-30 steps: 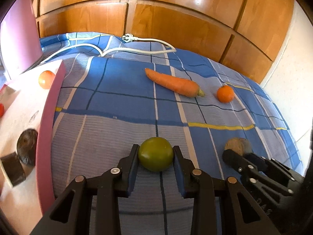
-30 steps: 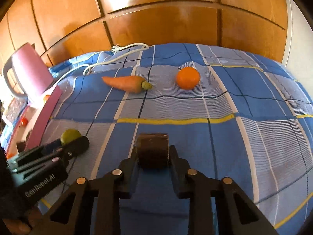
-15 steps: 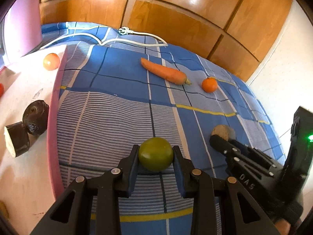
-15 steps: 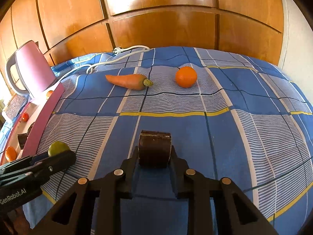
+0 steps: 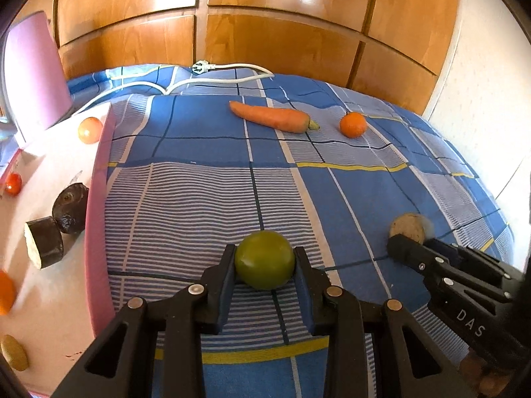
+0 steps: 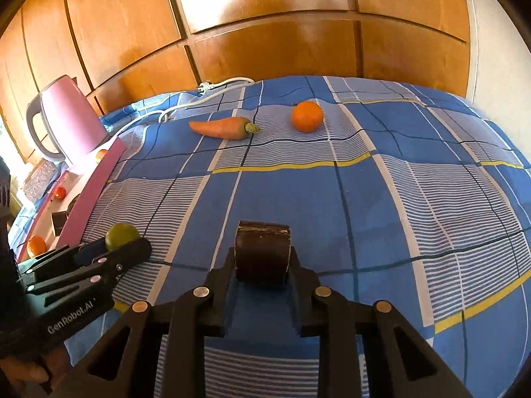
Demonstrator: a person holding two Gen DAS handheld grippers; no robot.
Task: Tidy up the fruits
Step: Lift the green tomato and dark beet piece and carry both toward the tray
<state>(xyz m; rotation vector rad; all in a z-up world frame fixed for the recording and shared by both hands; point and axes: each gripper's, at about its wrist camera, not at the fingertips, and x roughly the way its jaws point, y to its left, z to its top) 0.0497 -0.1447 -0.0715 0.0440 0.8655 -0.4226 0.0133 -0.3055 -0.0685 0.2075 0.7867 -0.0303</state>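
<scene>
My left gripper is shut on a round green fruit, held above the blue checked cloth; it also shows in the right wrist view. My right gripper is shut on a dark brown cut chunk with a pale cut face, seen in the left wrist view. A carrot and an orange lie on the cloth at the far side.
A pink-edged tray at the left holds a dark chunk, a dark round fruit, an orange-yellow fruit and a small red one. A pink kettle and white power cord are at the back.
Both grippers have shifted with their loads still held. The left wrist view has swung back right and the tray shows less of itself.
</scene>
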